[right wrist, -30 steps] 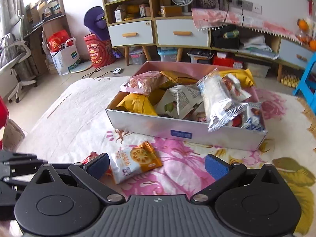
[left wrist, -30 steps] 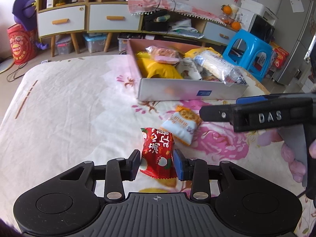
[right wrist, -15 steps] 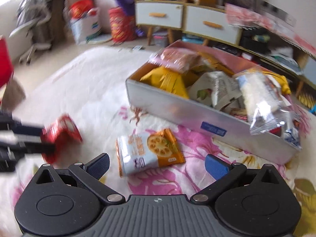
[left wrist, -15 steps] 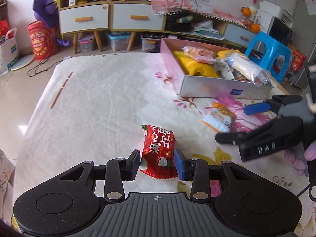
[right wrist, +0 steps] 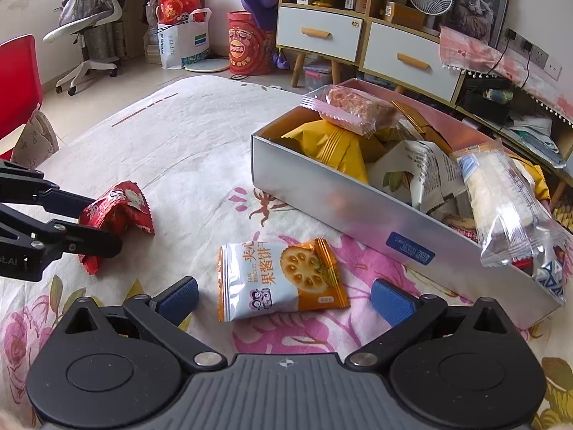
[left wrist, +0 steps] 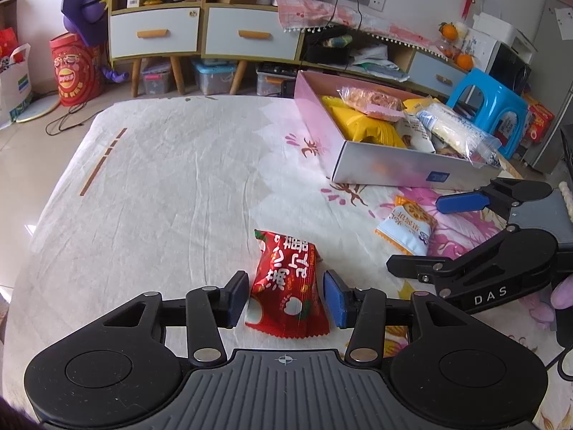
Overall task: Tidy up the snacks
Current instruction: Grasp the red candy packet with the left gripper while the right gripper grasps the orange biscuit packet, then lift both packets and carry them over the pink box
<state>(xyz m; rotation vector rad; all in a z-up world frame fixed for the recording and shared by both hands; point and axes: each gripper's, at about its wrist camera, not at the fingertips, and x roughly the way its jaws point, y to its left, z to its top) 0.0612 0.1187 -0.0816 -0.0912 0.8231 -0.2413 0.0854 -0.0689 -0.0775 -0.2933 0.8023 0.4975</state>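
Observation:
A red snack packet (left wrist: 286, 283) lies on the floral cloth between the fingers of my left gripper (left wrist: 286, 299), whose jaws stand slightly apart from it; the packet also shows in the right wrist view (right wrist: 114, 215). My right gripper (right wrist: 284, 299) is open wide around a blue-and-orange biscuit packet (right wrist: 279, 279) lying flat, which also shows in the left wrist view (left wrist: 408, 227). A silver-and-pink box (right wrist: 340, 200), full of snack bags, stands just beyond; it also shows in the left wrist view (left wrist: 394, 168).
The table has a white and pink floral cloth (left wrist: 172, 193). Behind it stand drawer cabinets (left wrist: 200, 32), a red drum (left wrist: 73, 68), a blue stool (left wrist: 490, 107) and a red chair (right wrist: 18, 82). A clear bag (right wrist: 501, 200) overhangs the box's near wall.
My left gripper has pulled back left with the red packet and loosened on it. My right gripper has come down around the biscuit packet.

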